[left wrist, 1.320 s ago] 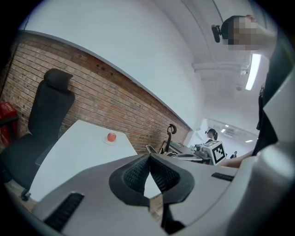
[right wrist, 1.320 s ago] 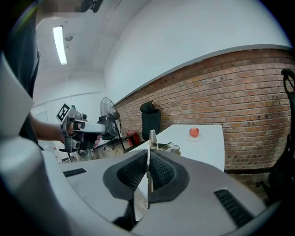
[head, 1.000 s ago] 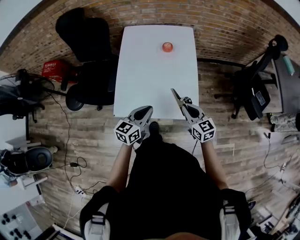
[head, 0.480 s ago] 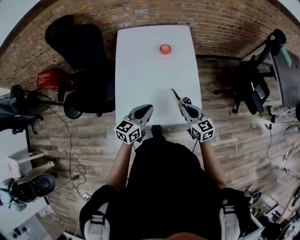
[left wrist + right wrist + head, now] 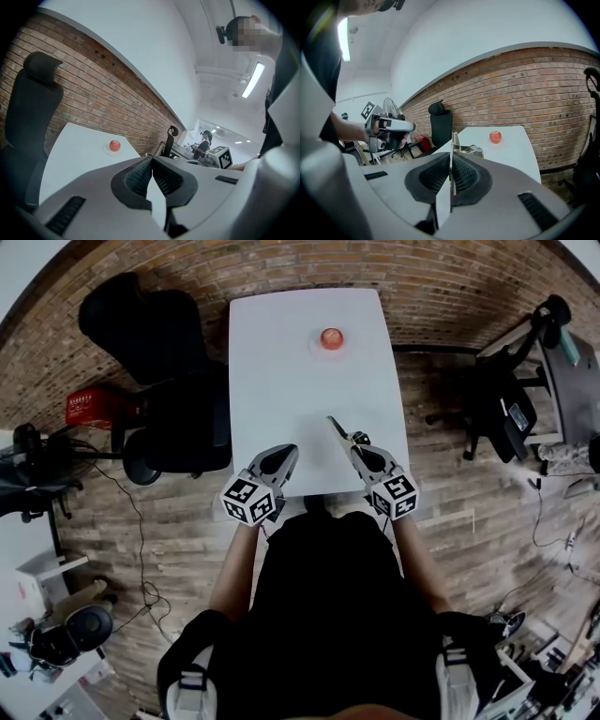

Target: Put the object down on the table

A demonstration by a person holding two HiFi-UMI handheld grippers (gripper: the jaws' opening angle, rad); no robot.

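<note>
As the head view looks straight down, it gives the layout: a white rectangular table (image 5: 281, 381) by a brick wall, a black office chair (image 5: 159, 343) at its left, and a round red fruit on a small white saucer (image 5: 331, 337) near the far end. Both grippers hover over the near edge. A thin flat metal utensil (image 5: 337, 427) sticks forward out of the right gripper (image 5: 356, 448), over the tabletop and well short of the fruit; whether it touches the surface cannot be told from here. The left gripper (image 5: 286, 454) is just beside it.

The left gripper view settles what the top view cannot: the left gripper's (image 5: 151, 161) ribbed black pads meet with nothing between them. The fruit (image 5: 114, 145) sits far ahead.

The right gripper view shows the right gripper's (image 5: 451, 164) pads pressed on the utensil (image 5: 453, 140), seen edge-on and upright, its front end reaching over the table (image 5: 511, 150).
</note>
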